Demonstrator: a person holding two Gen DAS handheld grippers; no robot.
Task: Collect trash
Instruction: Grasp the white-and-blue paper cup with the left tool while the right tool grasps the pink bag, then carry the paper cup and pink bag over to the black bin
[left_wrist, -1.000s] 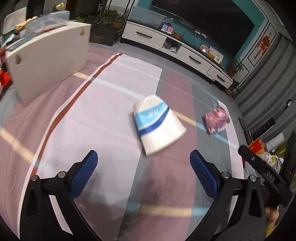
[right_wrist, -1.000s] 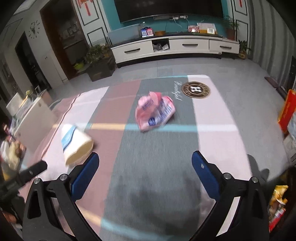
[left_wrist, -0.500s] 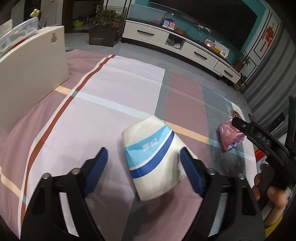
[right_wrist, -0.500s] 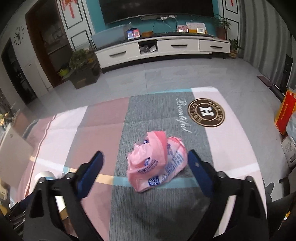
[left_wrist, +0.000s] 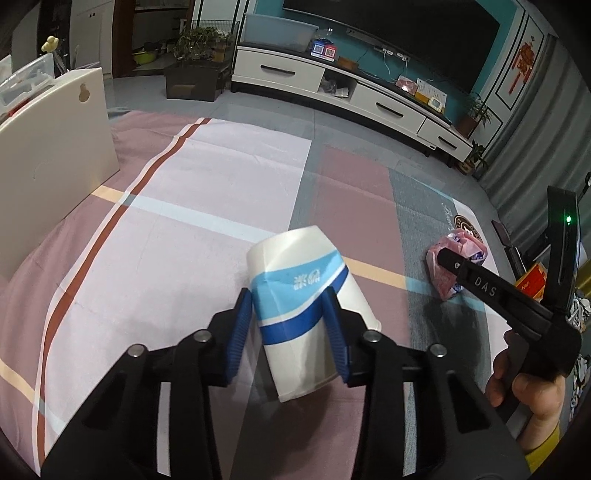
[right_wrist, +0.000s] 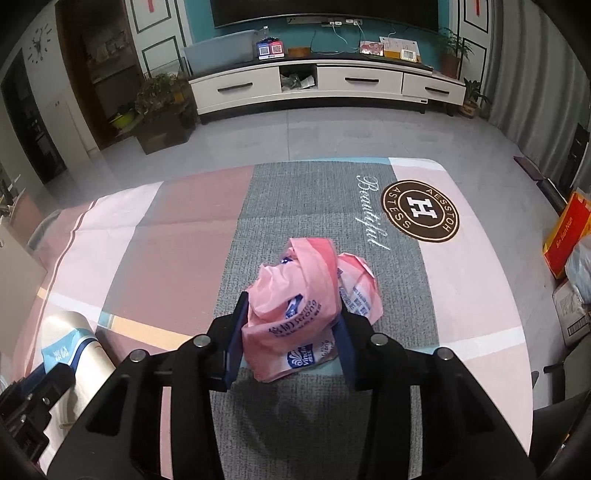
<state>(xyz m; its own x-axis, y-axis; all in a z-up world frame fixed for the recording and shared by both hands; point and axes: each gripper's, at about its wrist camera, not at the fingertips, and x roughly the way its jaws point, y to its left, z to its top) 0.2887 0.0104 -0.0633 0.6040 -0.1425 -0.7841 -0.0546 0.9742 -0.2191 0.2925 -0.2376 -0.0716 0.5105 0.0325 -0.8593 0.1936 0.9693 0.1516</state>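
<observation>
A white paper cup (left_wrist: 303, 302) with blue bands lies on its side on the striped rug (left_wrist: 184, 229). My left gripper (left_wrist: 290, 317) is shut on the cup, its blue pads pressing both sides. A crumpled pink plastic bag (right_wrist: 306, 310) lies on the grey part of the rug. My right gripper (right_wrist: 291, 332) is shut on the bag, one pad on each side. In the left wrist view the bag (left_wrist: 458, 266) shows at the right behind the right gripper's body. In the right wrist view the cup (right_wrist: 70, 350) shows at the lower left.
A white TV cabinet (right_wrist: 325, 85) stands along the far wall. A cream cabinet (left_wrist: 48, 147) stands at the rug's left edge. A planter box (right_wrist: 162, 122) sits at the back left. Boxes and a bag (right_wrist: 569, 258) lie off the rug's right edge.
Both grippers moved forward and down to their objects and closed: the left on the paper cup, the right on the pink bag.
</observation>
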